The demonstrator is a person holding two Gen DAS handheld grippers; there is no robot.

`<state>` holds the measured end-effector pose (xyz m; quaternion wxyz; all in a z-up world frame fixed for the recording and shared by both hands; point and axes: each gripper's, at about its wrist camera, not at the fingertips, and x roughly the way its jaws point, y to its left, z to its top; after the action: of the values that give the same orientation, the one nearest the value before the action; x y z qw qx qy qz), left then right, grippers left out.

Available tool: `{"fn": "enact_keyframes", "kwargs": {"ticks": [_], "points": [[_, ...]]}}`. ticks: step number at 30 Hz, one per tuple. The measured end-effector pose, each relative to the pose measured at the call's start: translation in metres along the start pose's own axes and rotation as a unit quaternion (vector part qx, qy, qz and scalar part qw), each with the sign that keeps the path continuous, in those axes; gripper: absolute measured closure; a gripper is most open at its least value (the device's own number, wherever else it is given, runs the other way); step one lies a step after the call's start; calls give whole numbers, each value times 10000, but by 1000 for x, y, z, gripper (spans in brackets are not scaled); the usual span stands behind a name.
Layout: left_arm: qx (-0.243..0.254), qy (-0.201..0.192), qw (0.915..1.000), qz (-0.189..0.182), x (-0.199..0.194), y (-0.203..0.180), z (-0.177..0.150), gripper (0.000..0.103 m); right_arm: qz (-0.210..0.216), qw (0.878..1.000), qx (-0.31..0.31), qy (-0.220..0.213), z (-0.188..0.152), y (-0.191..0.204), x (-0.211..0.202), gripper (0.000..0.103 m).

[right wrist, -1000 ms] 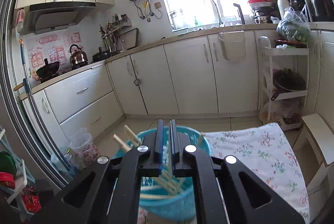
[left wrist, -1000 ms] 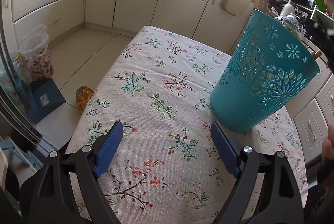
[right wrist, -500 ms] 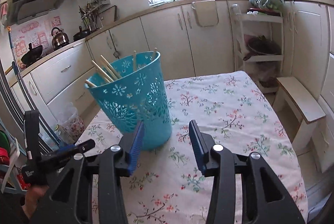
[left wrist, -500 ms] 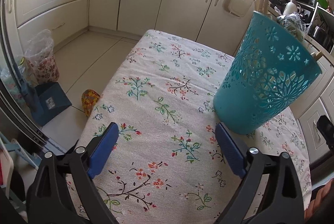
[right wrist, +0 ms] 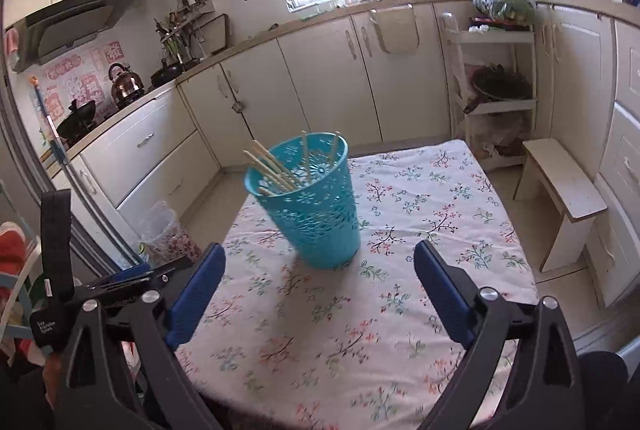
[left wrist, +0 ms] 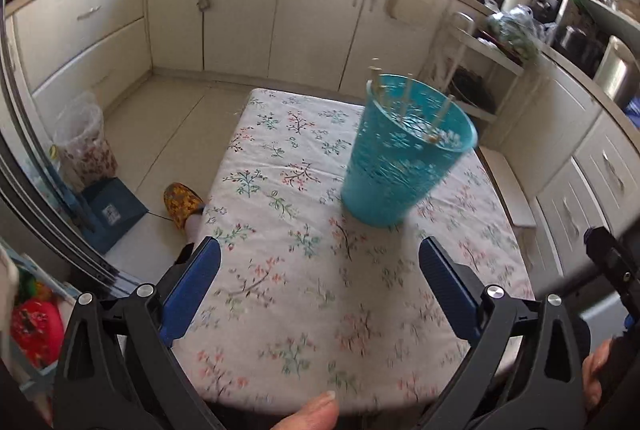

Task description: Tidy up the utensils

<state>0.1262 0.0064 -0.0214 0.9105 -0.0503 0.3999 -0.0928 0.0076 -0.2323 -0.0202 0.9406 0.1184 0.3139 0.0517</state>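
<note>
1. Left tool (left wrist: 318,284): released, blue pads spread wide, nothing between them; it hovers over the near part of the table (left wrist: 288,294).
2. Right tool (right wrist: 318,290): also released, pads wide apart and empty, over the near edge of the table (right wrist: 432,189).
3. Teal basket (left wrist: 404,157) stands upright on the floral cloth, toward the far right of the table in the left wrist view; in the right wrist view the same basket (right wrist: 312,201) sits left of centre, well apart from both tools.
4. Chopsticks (right wrist: 272,165) are inside the basket, leaning on its rim with their ends sticking out the top; in the left wrist view the chopsticks (left wrist: 404,93) are blurred, so no exact count, looks like several.
5. A thumb tip (left wrist: 310,410) shows at the bottom edge of the left wrist view, beneath the tool.
6. Part of the left tool's body shows at the left of the right wrist view, low beside the table edge.
7. Floor left of the table: yellow patterned slipper (left wrist: 180,201), blue dustpan (left wrist: 112,213), small bin (left wrist: 86,141) with a plastic liner.
8. White stool (right wrist: 560,197) stands just beside the table's right side.
9. Cream cabinets (right wrist: 328,77) line the walls; a kettle (right wrist: 126,85) sits on the counter at left.
</note>
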Motion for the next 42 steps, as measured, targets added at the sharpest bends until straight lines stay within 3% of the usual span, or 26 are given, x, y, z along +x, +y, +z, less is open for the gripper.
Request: {"fn": "enact_keyframes", "kwargs": {"ticks": [3,8,19,30,42], "points": [[194,-265,9994,85,-41,-9,-13,8,64,9999,-56,-58,-8,16,-31,7],[28,-684,9976,62,-101,-12,-45,8,56,10000,-50,7,-34,35,-68,7],[320,-825,9954,367,-165,-21,-90,8,-89,9995,-137,-285,-84,63,-125,7],[378,-1121,9918,494,-201,-24,-99,8,41,9974,-252,-675,-84,74,-155,7],[329,-1213,9908,503,-211,-22,-104,8,52,9967,-321,-746,-87,79,-161,7]]}}
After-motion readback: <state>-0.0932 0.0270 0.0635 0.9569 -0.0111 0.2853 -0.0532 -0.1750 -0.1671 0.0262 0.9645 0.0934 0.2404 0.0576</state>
